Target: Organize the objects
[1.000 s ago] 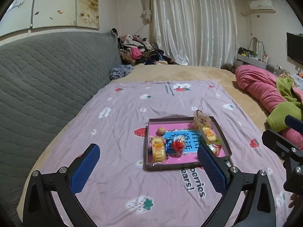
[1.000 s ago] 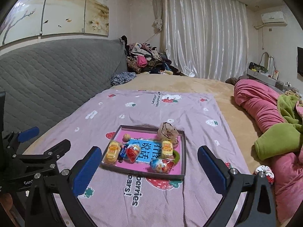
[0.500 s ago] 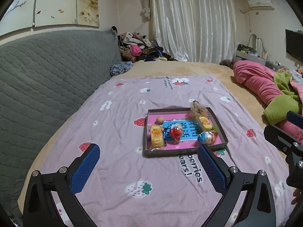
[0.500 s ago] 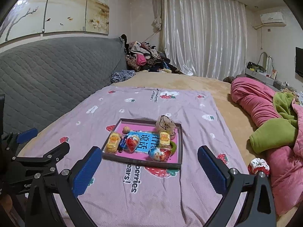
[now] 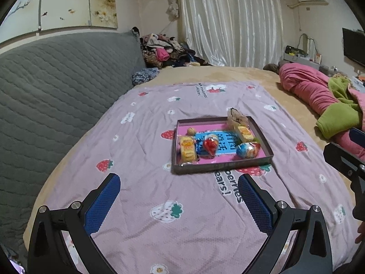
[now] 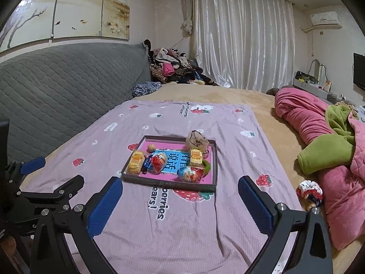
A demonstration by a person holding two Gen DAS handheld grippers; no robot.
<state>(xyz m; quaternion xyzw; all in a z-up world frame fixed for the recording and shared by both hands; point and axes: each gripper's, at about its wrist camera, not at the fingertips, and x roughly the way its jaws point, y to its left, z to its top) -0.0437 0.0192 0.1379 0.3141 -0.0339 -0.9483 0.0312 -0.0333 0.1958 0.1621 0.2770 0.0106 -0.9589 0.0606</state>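
A shallow dark tray (image 5: 219, 166) (image 6: 167, 183) with a pink floor lies on the lilac strawberry sheet (image 5: 141, 150). Inside it are two yellow snack packets (image 5: 187, 148) (image 6: 196, 157), a red wrapped sweet (image 5: 210, 145), a blue-and-red foil egg (image 5: 247, 149) (image 6: 189, 174), a small walnut (image 5: 191, 131) and a beige mesh pouch (image 6: 197, 141). My left gripper (image 5: 179, 202) hangs open well short of the tray with nothing between its blue pads. My right gripper (image 6: 180, 205) is open too, just in front of the tray. A red-white-blue scrunchie (image 6: 309, 193) lies on the bed to the right.
A grey quilted headboard (image 6: 57, 86) runs along the left. A pink and green duvet (image 6: 324, 141) is heaped at the right. Clothes (image 6: 173, 66) are piled at the far corner by the white curtain. The sheet is bare around the tray.
Both grippers have drawn back from the tray, which now sits farther away in both views. The scrunchie has come into the right wrist view. Both stay open.
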